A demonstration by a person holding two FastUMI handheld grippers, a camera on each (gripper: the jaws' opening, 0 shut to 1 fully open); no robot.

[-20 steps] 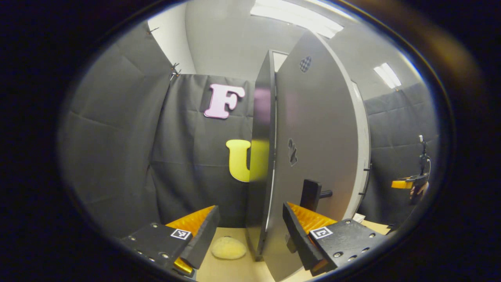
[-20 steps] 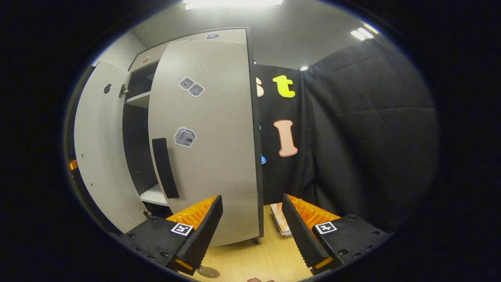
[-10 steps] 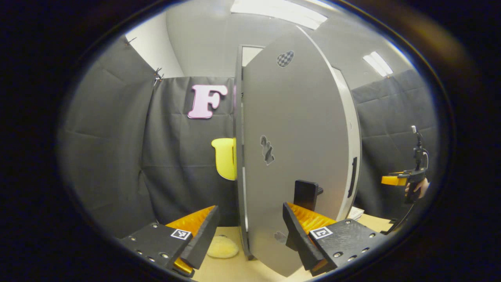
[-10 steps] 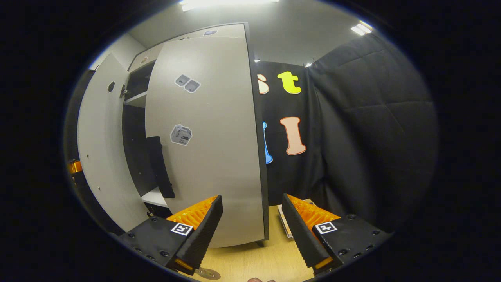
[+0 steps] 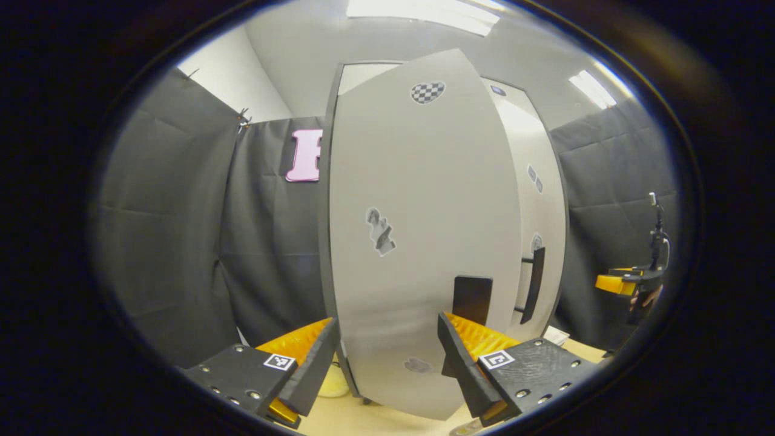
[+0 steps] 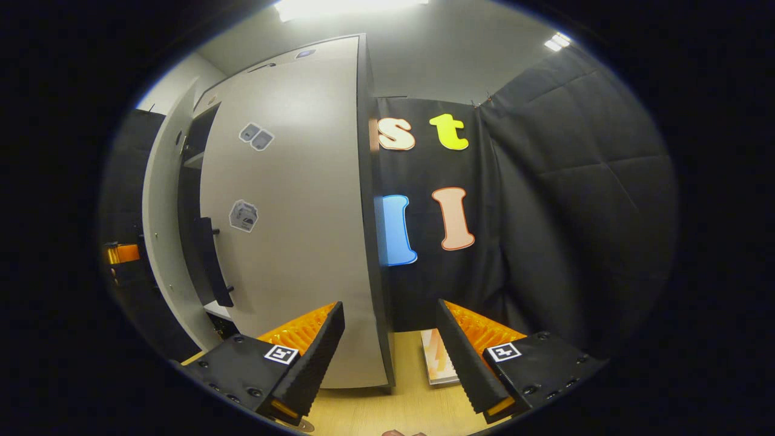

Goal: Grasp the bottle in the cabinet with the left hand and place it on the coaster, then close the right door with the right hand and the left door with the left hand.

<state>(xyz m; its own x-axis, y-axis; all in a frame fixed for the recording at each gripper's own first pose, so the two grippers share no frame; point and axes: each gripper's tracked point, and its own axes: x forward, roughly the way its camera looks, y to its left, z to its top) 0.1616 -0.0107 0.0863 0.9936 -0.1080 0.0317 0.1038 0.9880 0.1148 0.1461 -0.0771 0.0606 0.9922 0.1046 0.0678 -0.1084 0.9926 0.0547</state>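
Observation:
In the left gripper view the grey left door [image 5: 418, 242] faces me almost flat, its black handle [image 5: 472, 298] just above my right finger. My left gripper [image 5: 387, 363] is open close in front of that door. Beyond it the right door [image 5: 542, 200] lies nearly flush with the cabinet, with its handle [image 5: 533, 284] showing. In the right gripper view the right door [image 6: 296, 230] stands slightly ajar, and its hinge-side edge runs down between the fingers of my open right gripper [image 6: 390, 357]. A narrow dark gap separates it from the left door [image 6: 160, 224].
A pale yellow round pad [image 5: 333, 383] lies on the wooden table behind the left door's bottom corner. A striped card [image 6: 439, 358] lies on the table right of the cabinet. The right gripper [image 5: 626, 283] and a hand holding it show far right. Black cloth walls surround the cabinet.
Both doors have swung toward the cabinet. The left door turned from edge-on to nearly face-on, and the dark opening beside the right door narrowed to a slit.

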